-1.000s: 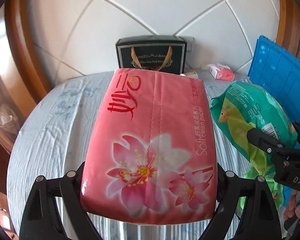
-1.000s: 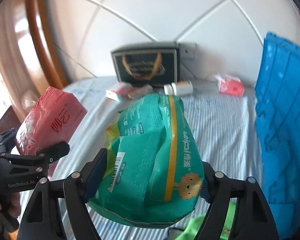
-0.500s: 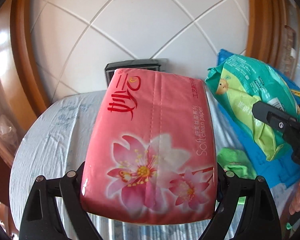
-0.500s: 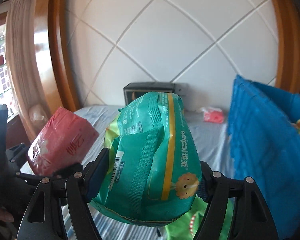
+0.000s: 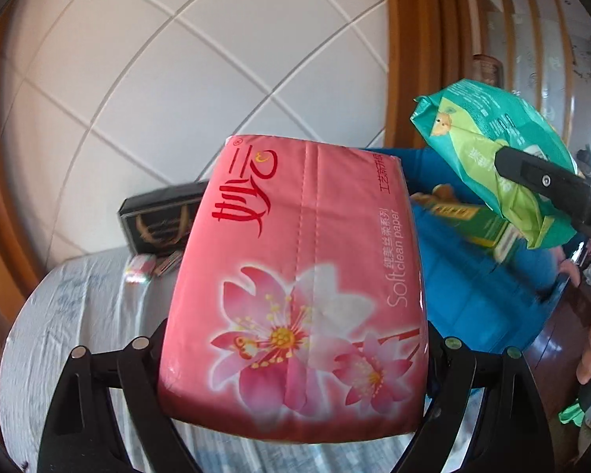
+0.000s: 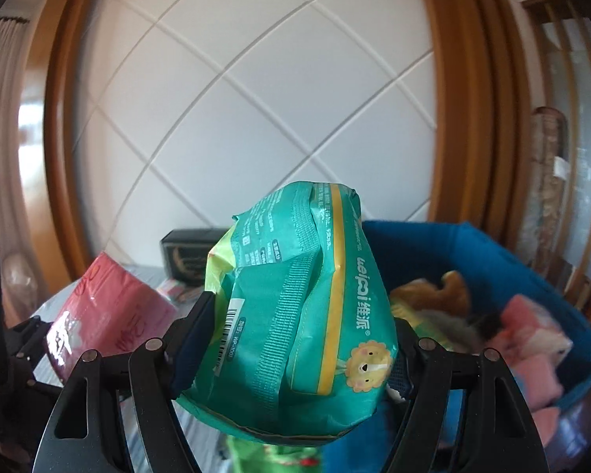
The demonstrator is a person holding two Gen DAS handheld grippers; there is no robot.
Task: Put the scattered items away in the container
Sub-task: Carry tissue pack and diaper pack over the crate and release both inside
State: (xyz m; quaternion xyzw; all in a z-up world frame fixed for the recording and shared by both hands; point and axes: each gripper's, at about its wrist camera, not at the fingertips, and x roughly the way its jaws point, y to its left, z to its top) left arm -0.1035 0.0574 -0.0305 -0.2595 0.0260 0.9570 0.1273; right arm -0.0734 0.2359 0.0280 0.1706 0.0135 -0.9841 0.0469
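The left tongs (image 5: pixel 295 358) are clenched on a pink tissue pack (image 5: pixel 295 276) that fills the centre of the left wrist view, held above a bed with a pale striped sheet (image 5: pixel 78 315). The right tongs (image 6: pixel 291 339) grasp a green wipes pack (image 6: pixel 295 315) at the centre of their own view — in the left view that pack sits at the upper right. A blue container (image 6: pixel 512 260) lies at the right, behind and beside the green pack, with what seem to be soft toys inside — blurred. A black gift box (image 5: pixel 161 216) stands against the quilted headboard (image 5: pixel 177 79).
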